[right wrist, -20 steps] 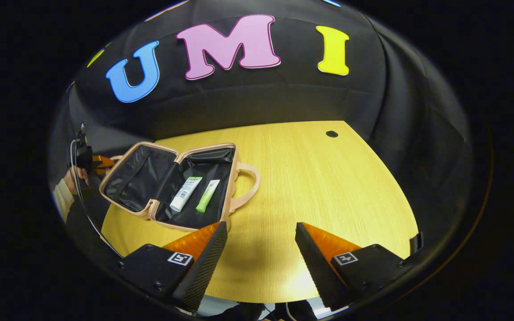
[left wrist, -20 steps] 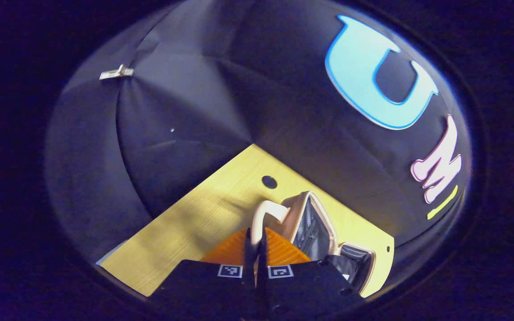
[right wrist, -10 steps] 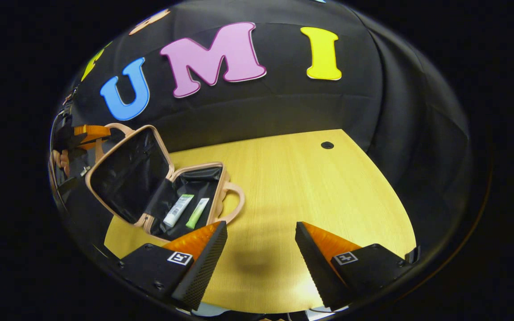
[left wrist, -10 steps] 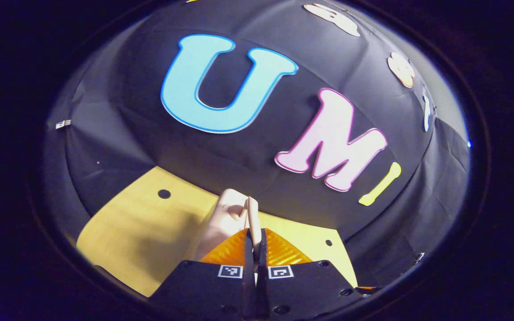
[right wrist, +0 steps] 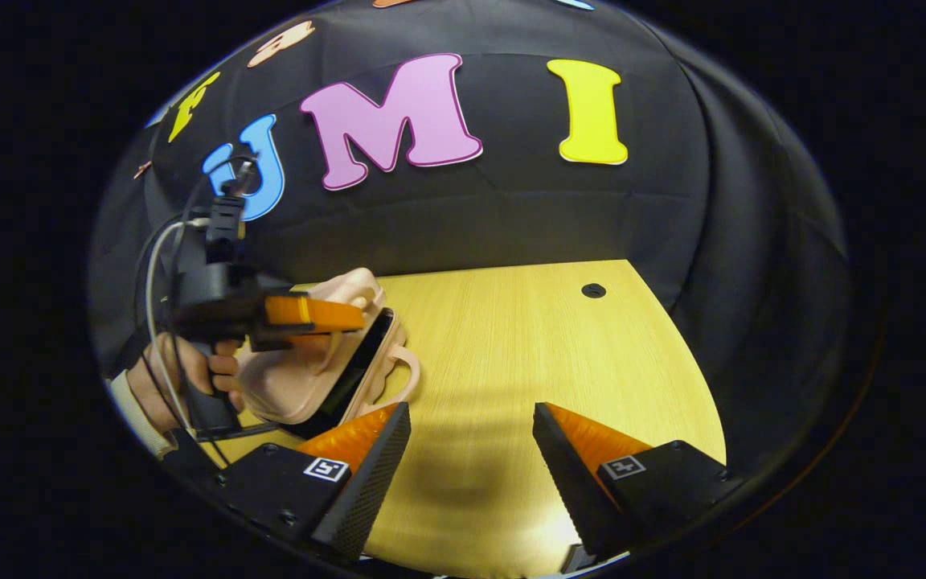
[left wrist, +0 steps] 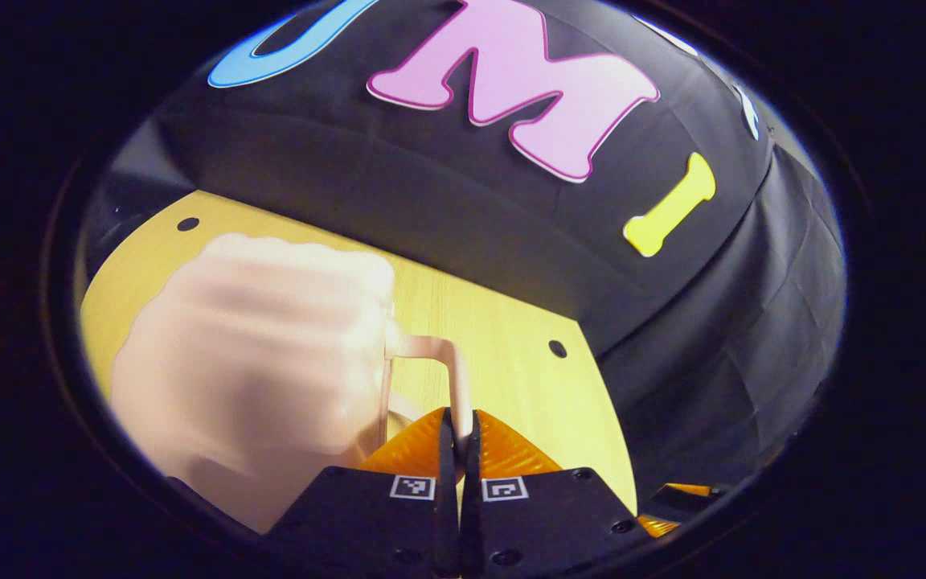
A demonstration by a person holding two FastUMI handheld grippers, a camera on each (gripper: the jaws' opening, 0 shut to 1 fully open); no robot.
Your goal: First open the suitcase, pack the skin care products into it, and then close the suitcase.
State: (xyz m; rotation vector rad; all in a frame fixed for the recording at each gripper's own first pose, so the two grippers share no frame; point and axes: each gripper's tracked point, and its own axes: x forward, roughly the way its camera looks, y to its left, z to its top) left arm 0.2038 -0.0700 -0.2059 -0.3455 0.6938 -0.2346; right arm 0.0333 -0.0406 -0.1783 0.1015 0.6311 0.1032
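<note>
- Suitcase (right wrist: 314, 366) is sitting on the left part of the counter (right wrist: 511, 354), its pink lid (left wrist: 254, 362) tipped far over its lower half, with a dark gap showing between the two shells in the right gripper view.
- The left hand-held gripper (left wrist: 457, 430) is pinching the lid's handle (left wrist: 451, 370), its two fingers pressed together on the thin pink loop at the bottom of the left gripper view.
- In the right gripper view, that same gripper is appearing farther off at the left, above the lid, with a hand (right wrist: 190, 374) wrapped around its grip and cables trailing from it.
- The right hand-held gripper (right wrist: 471, 442) is hovering over bare wood near the front of the counter, its fingers spread wide apart and holding nothing.
- The lower shell's handle (right wrist: 403, 378) is sticking out toward the right gripper, just beyond its nearer fingertip.
- Skin care products cannot be made out inside the narrow gap.
</note>
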